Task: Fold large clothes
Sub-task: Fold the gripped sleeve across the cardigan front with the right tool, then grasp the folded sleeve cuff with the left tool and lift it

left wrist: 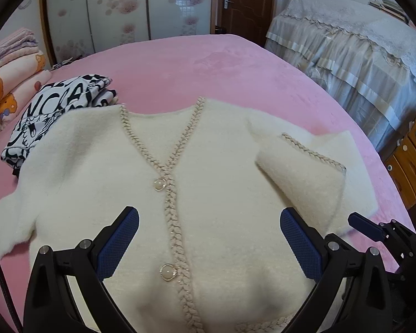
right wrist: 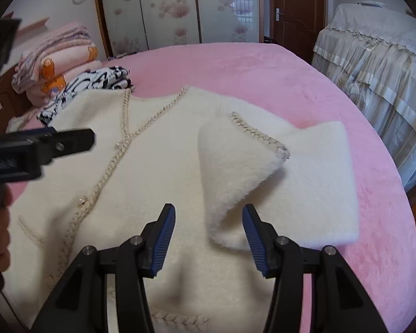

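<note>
Cream cardigan (left wrist: 208,183) flat on pink bed (left wrist: 208,63), right sleeve (right wrist: 235,172) folded inward, left gripper (left wrist: 208,238) fingers wide, right gripper (right wrist: 208,236) fingers apart, nothing gripped

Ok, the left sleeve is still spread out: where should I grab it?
Probably at the cuff end of the left sleeve, coming from the outer left with the open left gripper. It lies flat on the pink bedspread, its end free.

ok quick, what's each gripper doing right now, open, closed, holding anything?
Left gripper: open, empty, above the cream cardigan.
Right gripper: open, nothing gripped; folded sleeve lies loose between its fingers.
</note>
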Demonstrator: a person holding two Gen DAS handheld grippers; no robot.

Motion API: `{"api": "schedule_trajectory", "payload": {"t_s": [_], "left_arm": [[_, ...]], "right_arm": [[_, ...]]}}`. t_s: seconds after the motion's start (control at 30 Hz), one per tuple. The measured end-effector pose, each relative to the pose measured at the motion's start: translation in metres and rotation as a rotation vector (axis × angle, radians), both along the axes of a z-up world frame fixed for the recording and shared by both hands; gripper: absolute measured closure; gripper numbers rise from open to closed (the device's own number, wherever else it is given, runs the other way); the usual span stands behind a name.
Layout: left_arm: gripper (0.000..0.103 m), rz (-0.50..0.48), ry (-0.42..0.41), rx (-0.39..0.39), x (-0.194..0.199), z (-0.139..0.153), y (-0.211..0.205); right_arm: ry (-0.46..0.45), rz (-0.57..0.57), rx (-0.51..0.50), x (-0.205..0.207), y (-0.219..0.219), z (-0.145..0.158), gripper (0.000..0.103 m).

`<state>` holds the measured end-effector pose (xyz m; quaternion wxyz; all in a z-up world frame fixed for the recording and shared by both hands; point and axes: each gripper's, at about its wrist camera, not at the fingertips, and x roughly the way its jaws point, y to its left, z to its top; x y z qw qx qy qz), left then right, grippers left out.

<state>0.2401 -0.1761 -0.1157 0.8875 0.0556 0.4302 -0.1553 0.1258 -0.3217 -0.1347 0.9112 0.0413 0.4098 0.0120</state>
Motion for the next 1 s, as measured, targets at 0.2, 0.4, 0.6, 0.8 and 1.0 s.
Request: {"api": "schedule_trajectory", "payload": {"t_s": [0.2,0.4,0.6,0.8,1.0], "left_arm": [[0.001,-0.059,0.000,0.018,-0.007,-0.003,-0.027],[0.001,-0.118,0.008,0.027,-0.016,-0.005,-0.058],[0.001,-0.193,0.036,0.053,-0.022,-0.010,-0.092],[0.001,-0.237,0.077,0.102,-0.019,-0.024,-0.138],[0.002,-0.157,0.104,0.215,0.005,-0.044,-0.182]], "right_arm": [[-0.030,-0.061,0.037,-0.021,-0.012,0.004,0.052],[-0.010,-0.138,0.076,-0.033,-0.033,-0.003,0.052],[-0.001,-0.213,0.125,-0.047,-0.054,-0.010,0.052],[0.002,-0.260,0.172,-0.057,-0.067,-0.018,0.052],[0.011,-0.285,0.186,-0.065,-0.075,-0.024,0.052]]}}
